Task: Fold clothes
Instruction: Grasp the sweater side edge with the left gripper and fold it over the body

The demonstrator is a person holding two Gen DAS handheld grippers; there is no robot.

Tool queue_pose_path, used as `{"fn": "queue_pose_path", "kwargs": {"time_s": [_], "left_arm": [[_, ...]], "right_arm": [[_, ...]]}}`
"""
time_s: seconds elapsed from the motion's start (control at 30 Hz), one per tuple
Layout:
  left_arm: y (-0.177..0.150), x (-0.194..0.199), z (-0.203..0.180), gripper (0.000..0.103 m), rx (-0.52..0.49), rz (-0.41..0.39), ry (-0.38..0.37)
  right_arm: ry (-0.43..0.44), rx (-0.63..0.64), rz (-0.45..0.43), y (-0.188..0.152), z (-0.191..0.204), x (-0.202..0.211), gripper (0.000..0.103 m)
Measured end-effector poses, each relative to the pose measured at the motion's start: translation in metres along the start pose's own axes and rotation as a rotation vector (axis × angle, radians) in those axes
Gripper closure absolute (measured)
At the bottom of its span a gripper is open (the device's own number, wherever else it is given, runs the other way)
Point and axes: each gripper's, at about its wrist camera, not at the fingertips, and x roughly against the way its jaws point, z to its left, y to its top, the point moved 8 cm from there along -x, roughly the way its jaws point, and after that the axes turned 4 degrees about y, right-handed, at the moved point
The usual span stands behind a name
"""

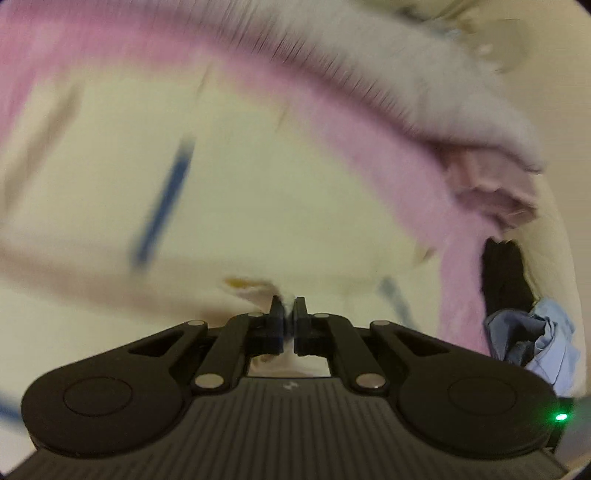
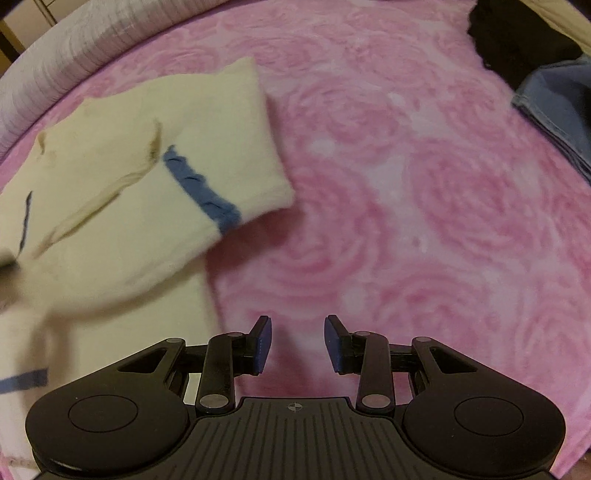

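A cream garment (image 2: 140,177) with blue knitted stripes lies on a pink rose-patterned blanket (image 2: 424,206), one sleeve folded across its body. In the left wrist view the same cream garment (image 1: 221,184) fills the blurred picture, and my left gripper (image 1: 289,308) is shut on a fold of its cream fabric, which shows between the pads. My right gripper (image 2: 297,326) stands open over bare pink blanket just right of the garment's edge, with nothing between its fingers.
A black garment (image 2: 517,33) and a blue-grey one (image 2: 557,107) lie at the blanket's far right; in the left wrist view a black garment (image 1: 502,273) and a light blue one (image 1: 535,339) sit to the right. A striped grey-white cover (image 2: 62,62) borders the blanket at far left.
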Motion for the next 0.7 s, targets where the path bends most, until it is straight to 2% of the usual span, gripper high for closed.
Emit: {"fn": "queue_pose_path", "kwargs": {"time_s": [0.03, 0.13, 0.23, 0.37, 0.57, 0.7], "left_arm": [[0.020, 0.015, 0.004, 0.101, -0.064, -0.056, 0.027], [0.061, 0.054, 0.031, 0.101, -0.262, -0.192, 0.192], [0.069, 0.061, 0.075, 0.101, -0.318, -0.184, 0.309], [0.048, 0.035, 0.129, 0.101, -0.316, -0.081, 0.404], [0.041, 0.039, 0.145, 0.101, -0.310, -0.126, 0.409], [0.033, 0.008, 0.164, 0.100, -0.348, -0.054, 0.435]], "right_arm": [[0.006, 0.006, -0.001, 0.002, 0.004, -0.002, 0.067], [0.004, 0.047, -0.009, 0.008, 0.014, -0.007, 0.067], [0.005, 0.054, -0.011, 0.012, 0.020, -0.011, 0.067], [0.011, 0.044, 0.004, 0.016, 0.027, -0.020, 0.067], [-0.018, 0.106, -0.001, 0.022, 0.036, -0.024, 0.067], [-0.022, 0.101, 0.008, 0.023, 0.036, -0.028, 0.067]]}}
